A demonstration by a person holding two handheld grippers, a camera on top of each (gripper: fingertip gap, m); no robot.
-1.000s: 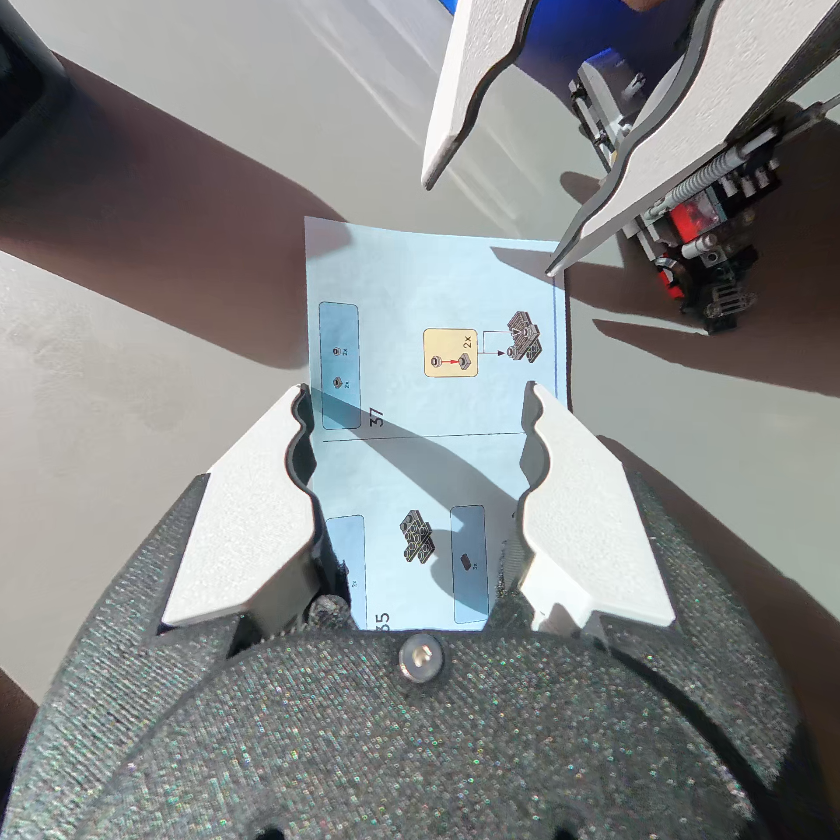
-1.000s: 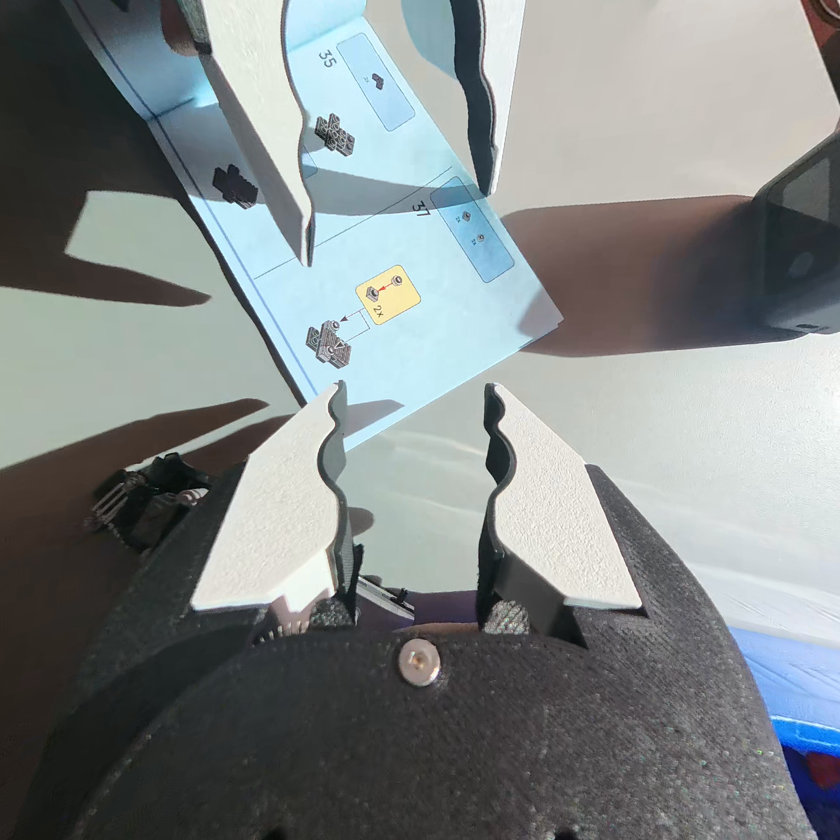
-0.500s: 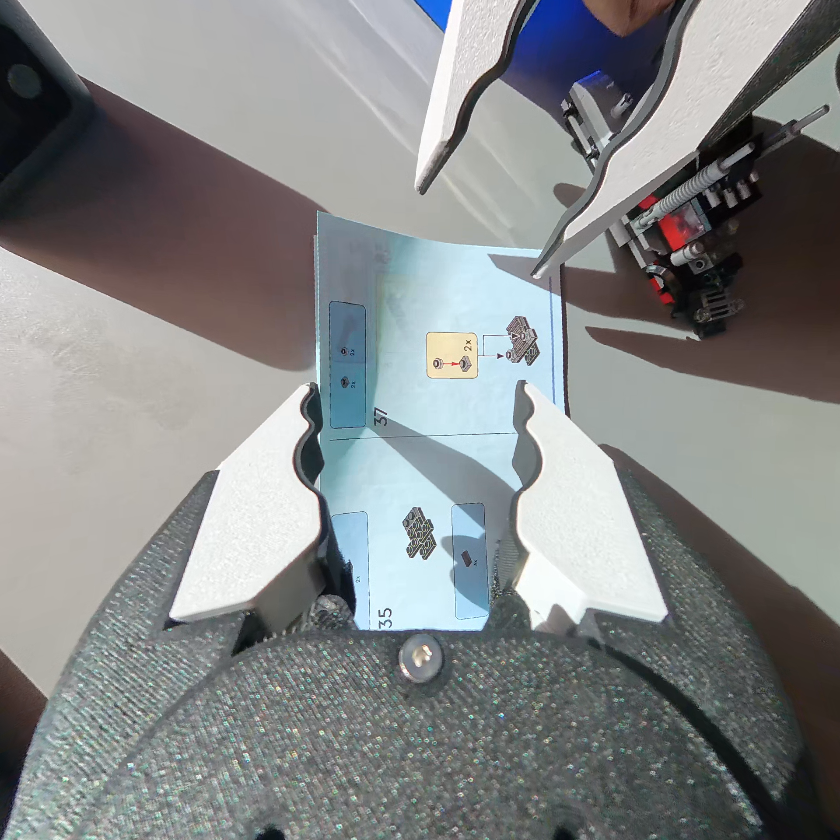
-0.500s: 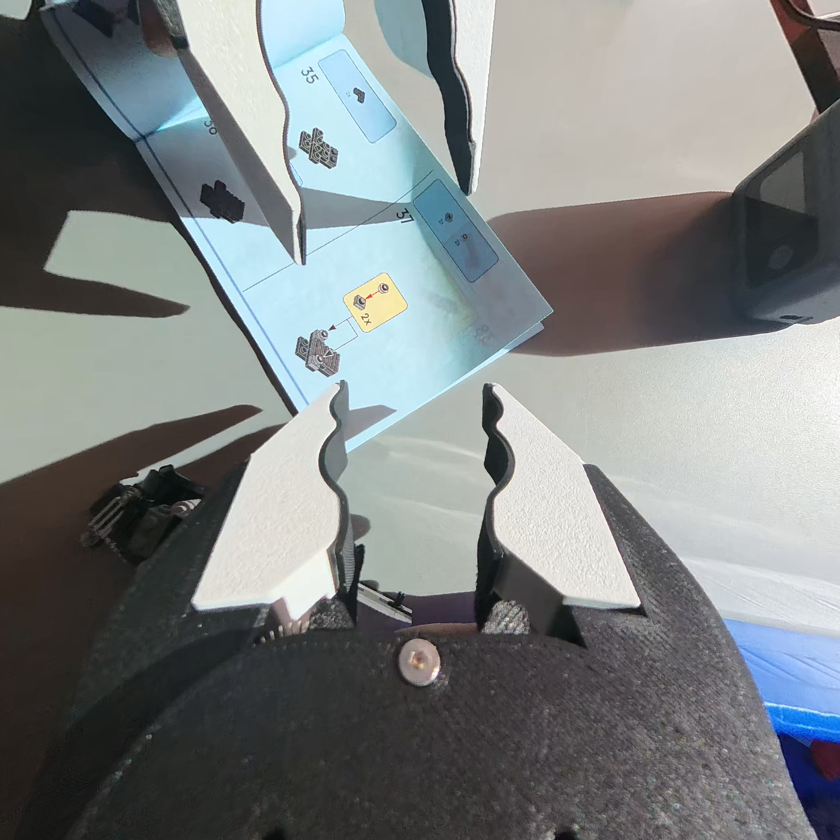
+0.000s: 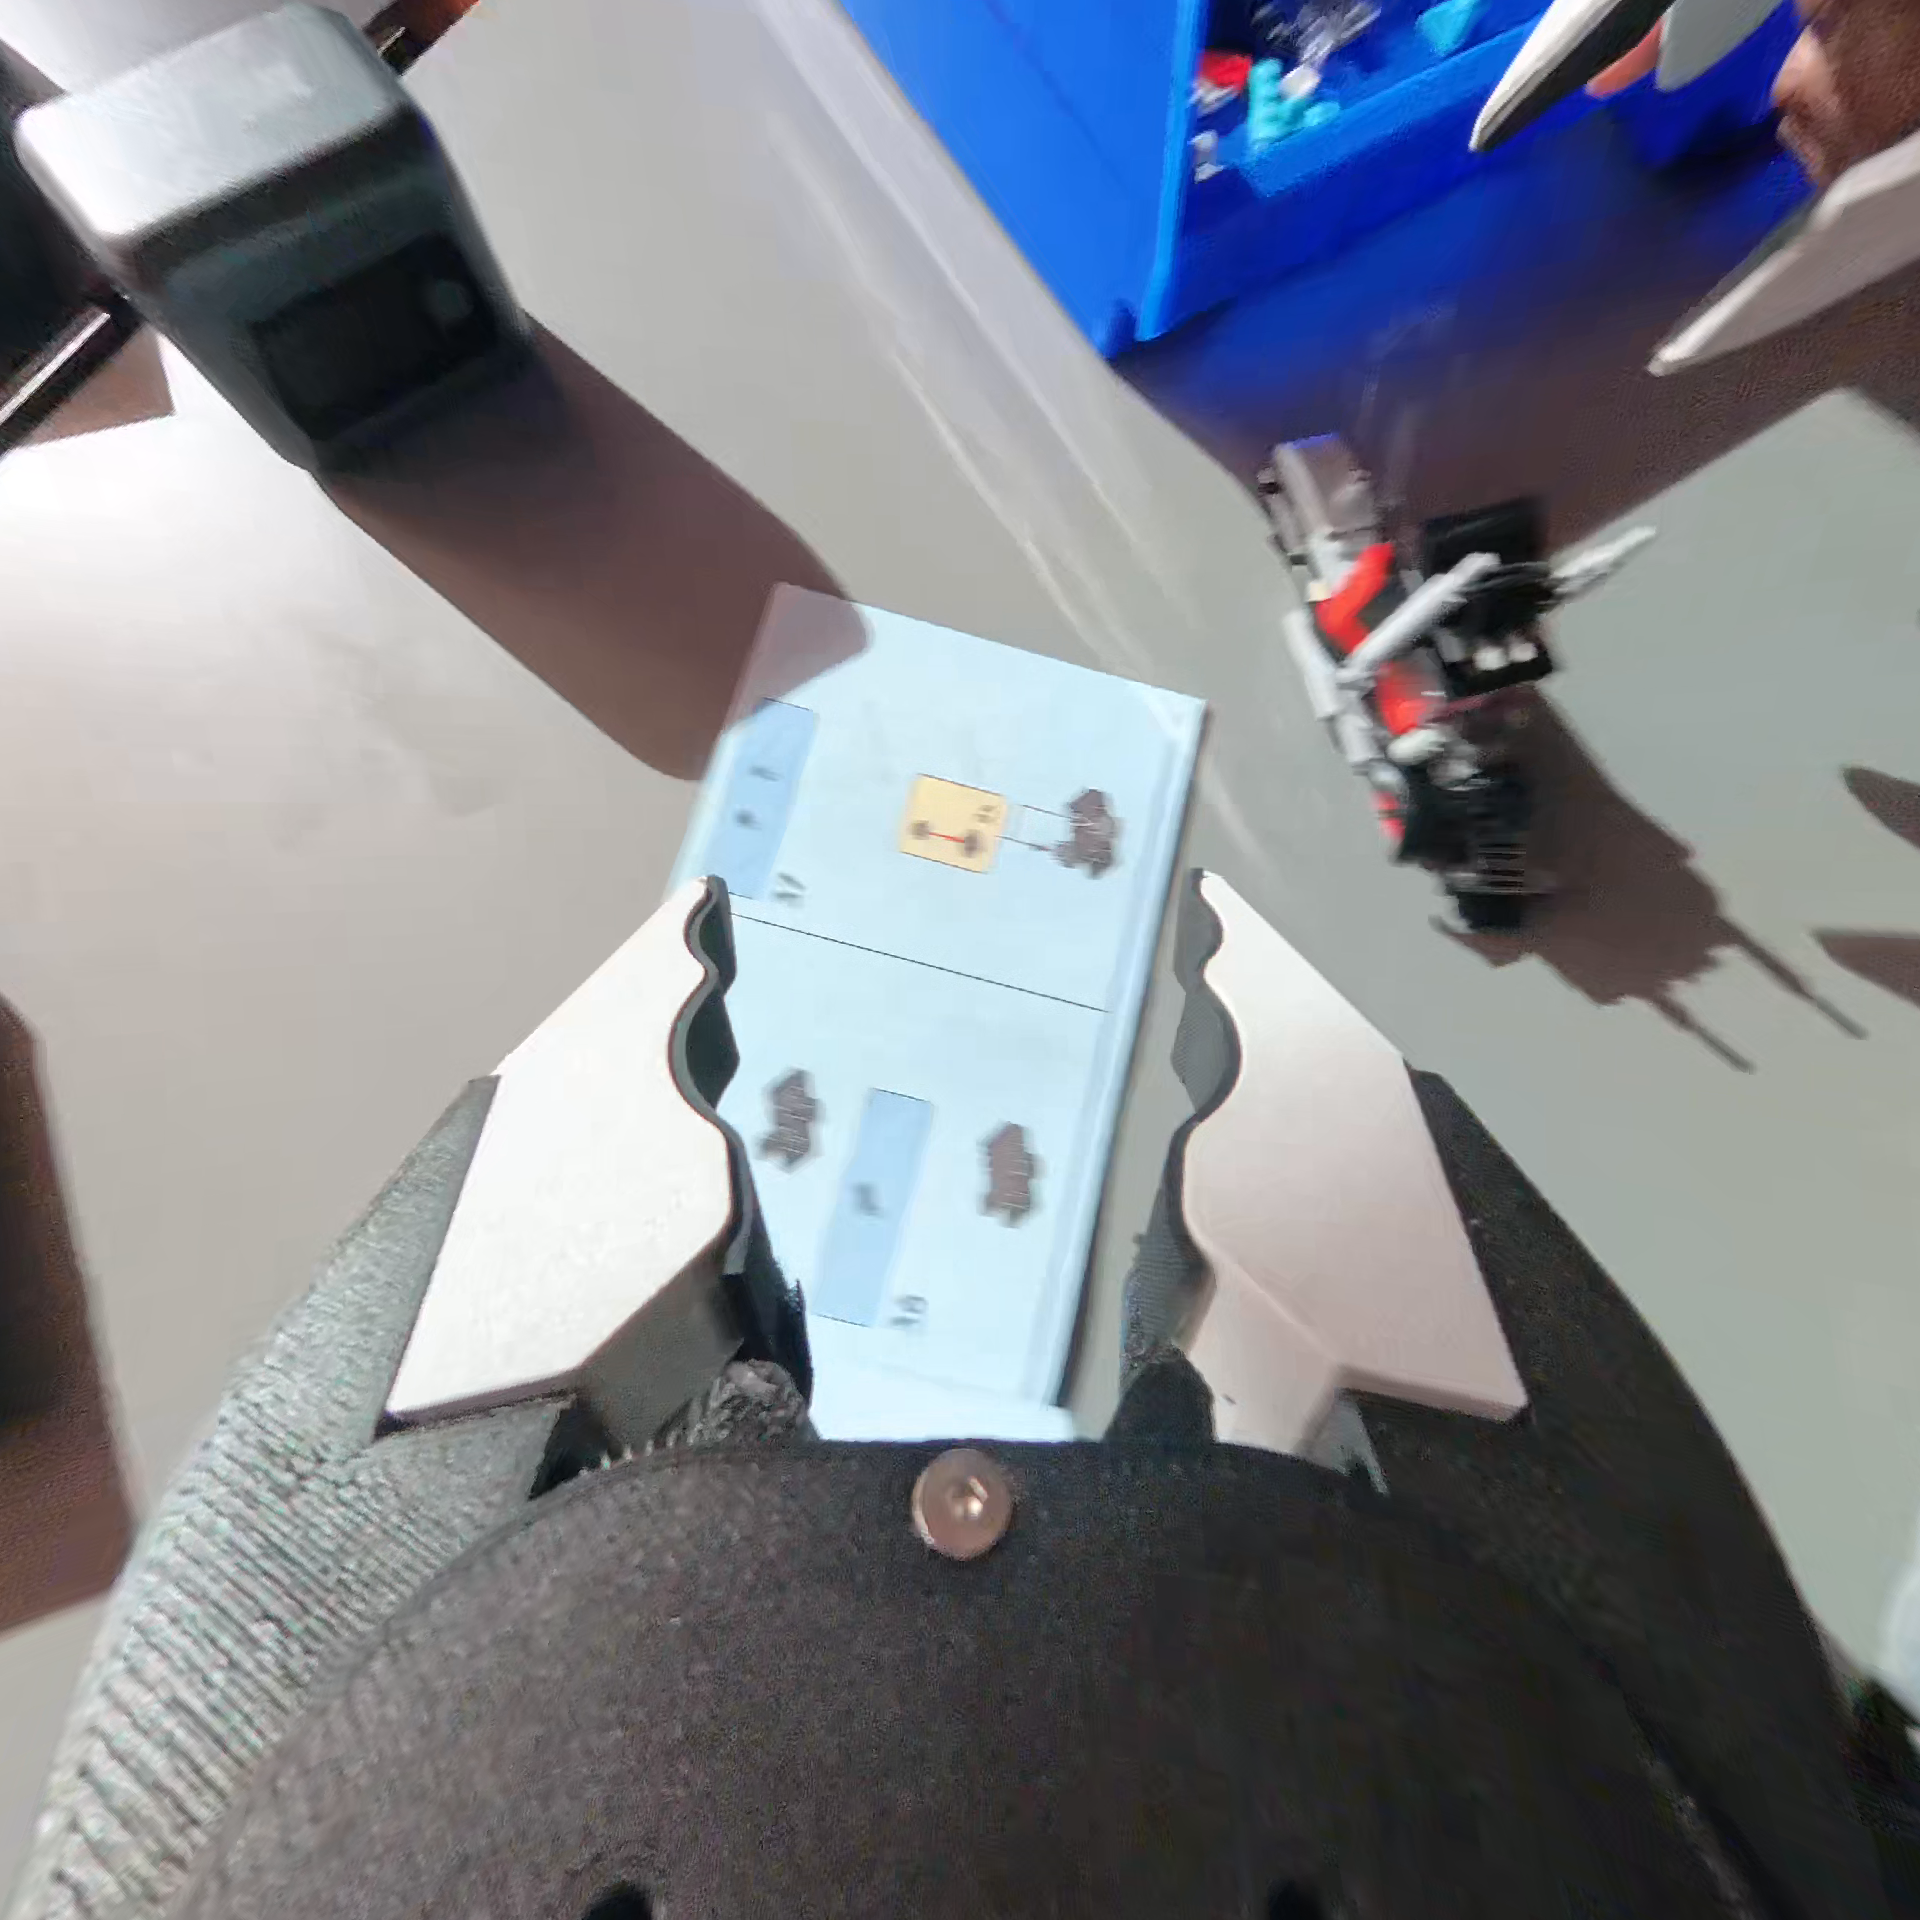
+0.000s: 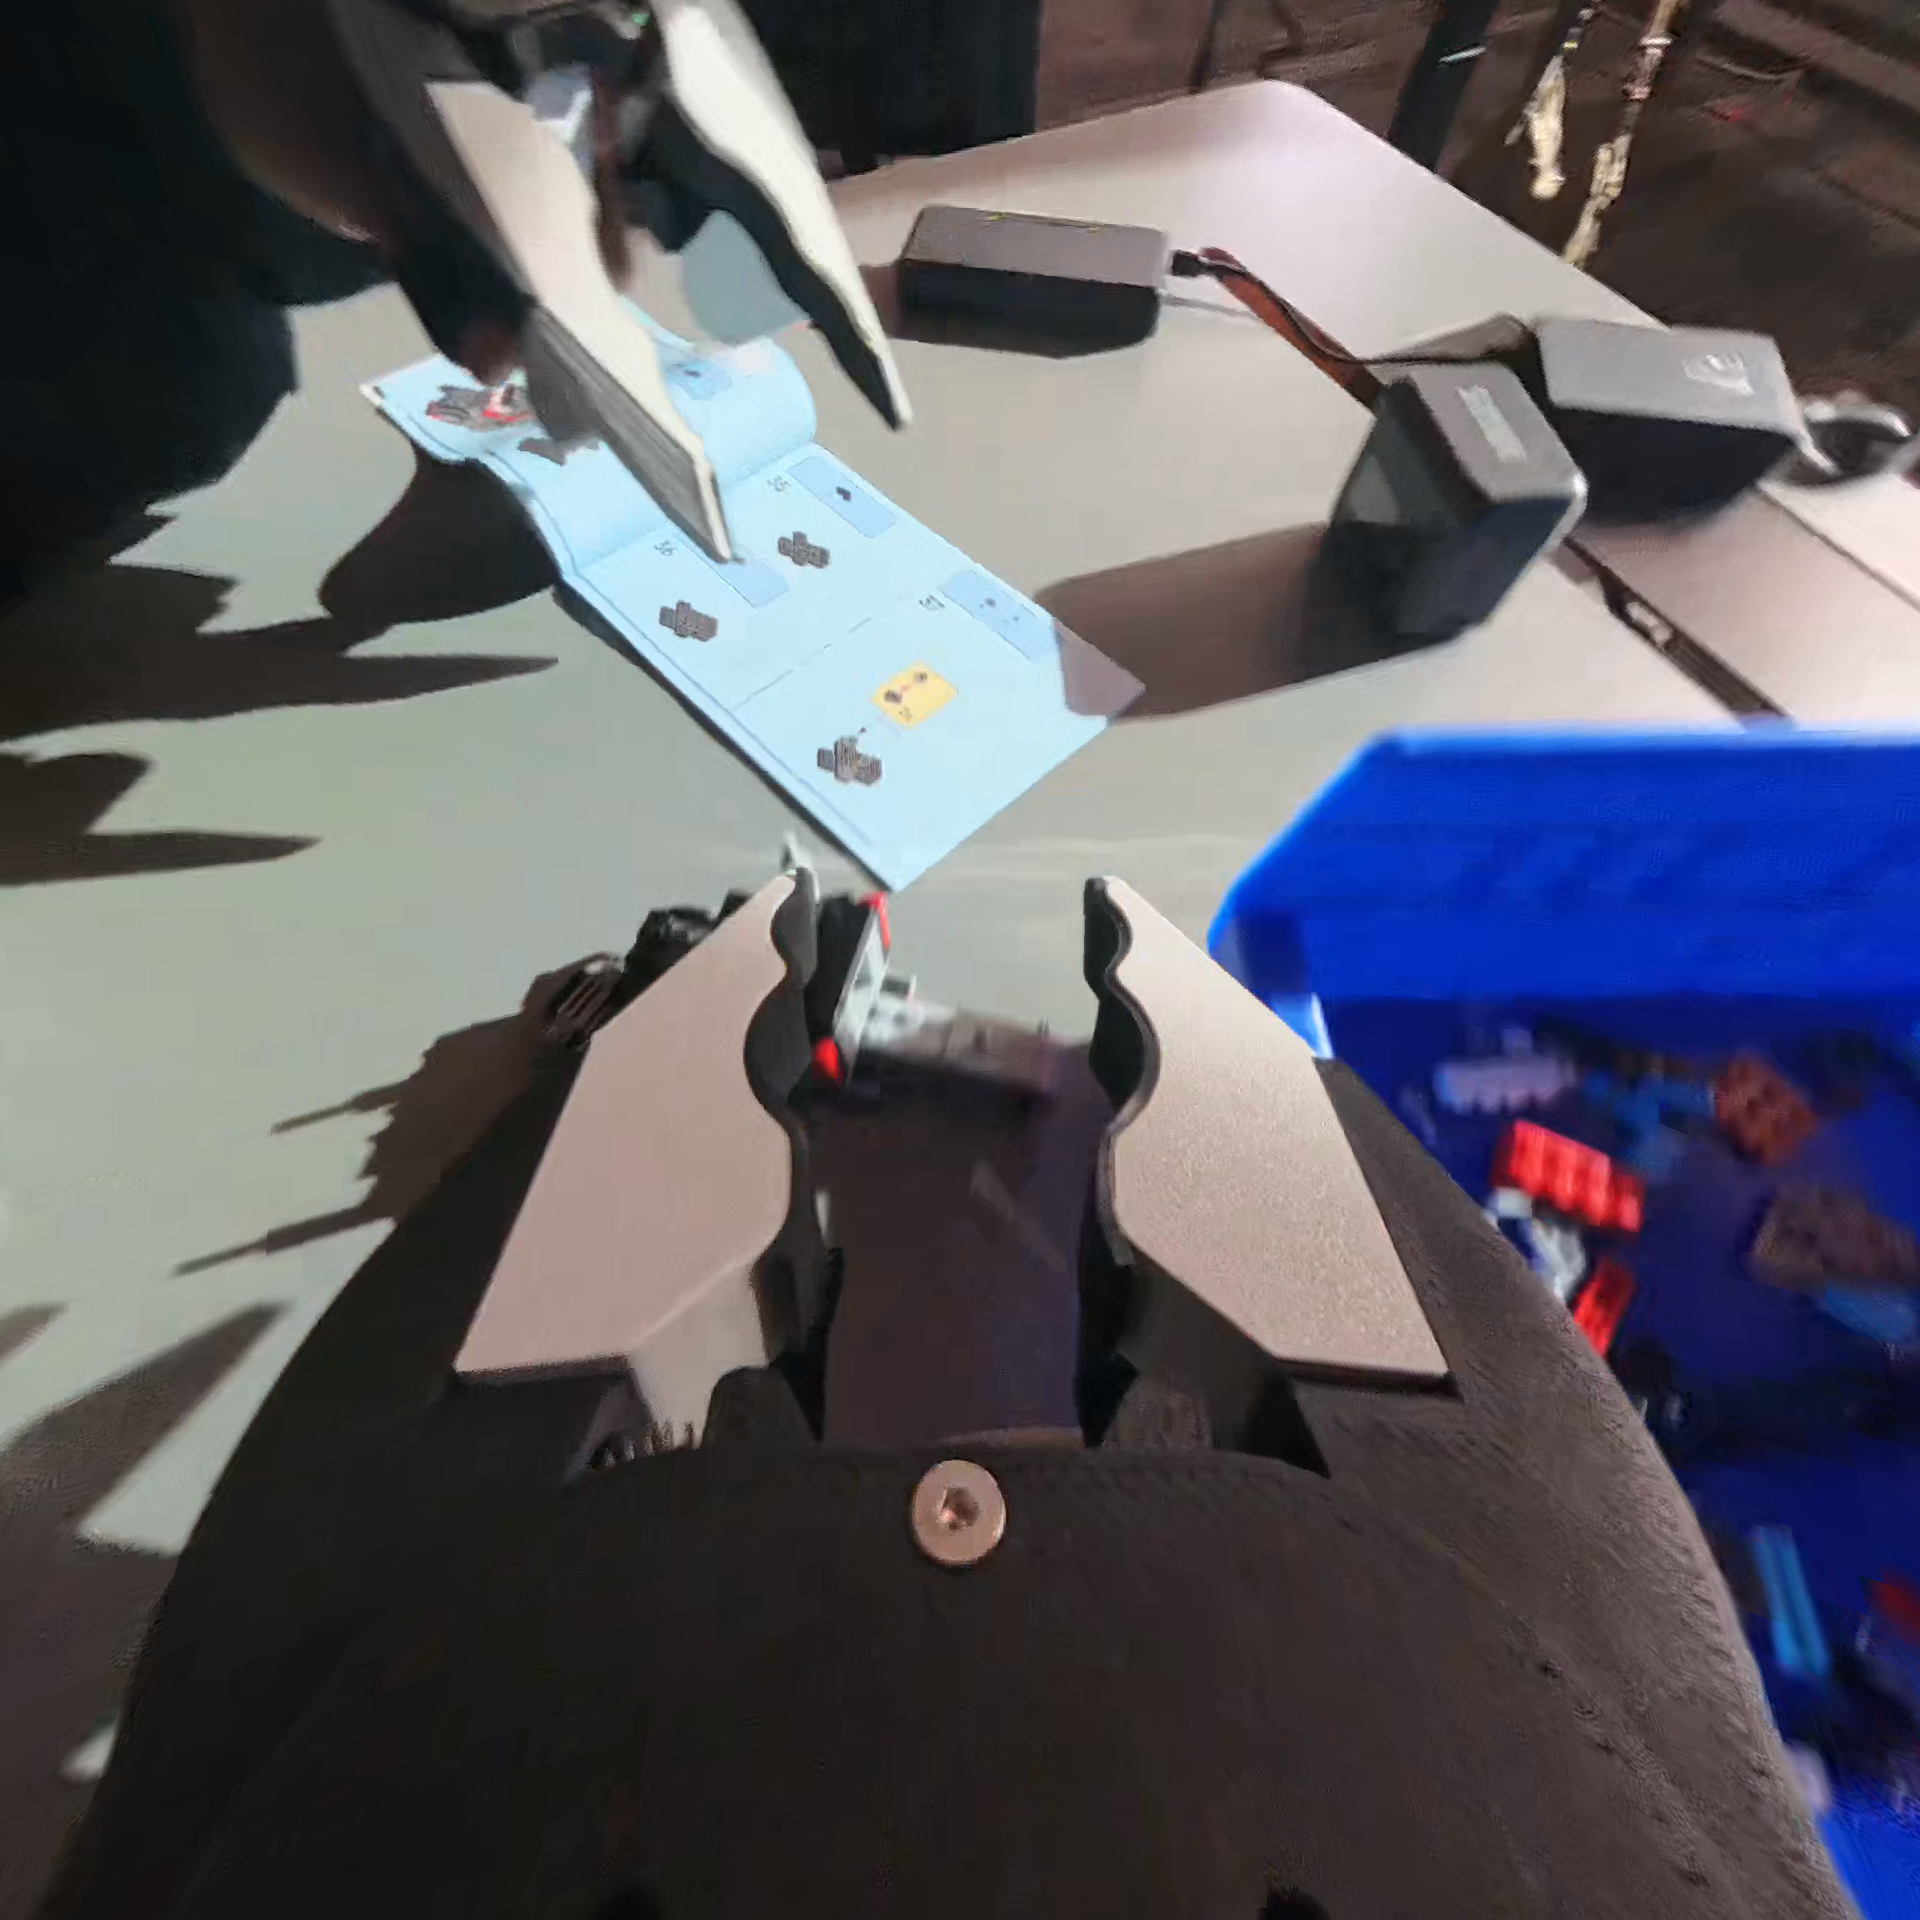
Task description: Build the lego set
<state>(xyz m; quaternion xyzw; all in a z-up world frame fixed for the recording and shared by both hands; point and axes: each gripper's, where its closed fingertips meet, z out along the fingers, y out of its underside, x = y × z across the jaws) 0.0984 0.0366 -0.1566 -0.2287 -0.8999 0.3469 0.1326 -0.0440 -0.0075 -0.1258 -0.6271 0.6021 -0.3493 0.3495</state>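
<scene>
Both grippers' fingers spread wide, empty: left gripper [image 5: 951,904] over booklet [image 5: 935,997], right gripper [image 6: 940,904] raised.

The only print before my tools sits on the pale blue instruction booklet [image 5: 935,997]: small dark step numbers beside its panels and a tiny count mark in the yellow inset [image 5: 951,821]. In my left wrist view motion blur smears them past reading; in my right wrist view they are sharper but very small. A black adapter [image 6: 1683,405] at the table's far side bears a faint mark on top, too blurred to make out.
</scene>
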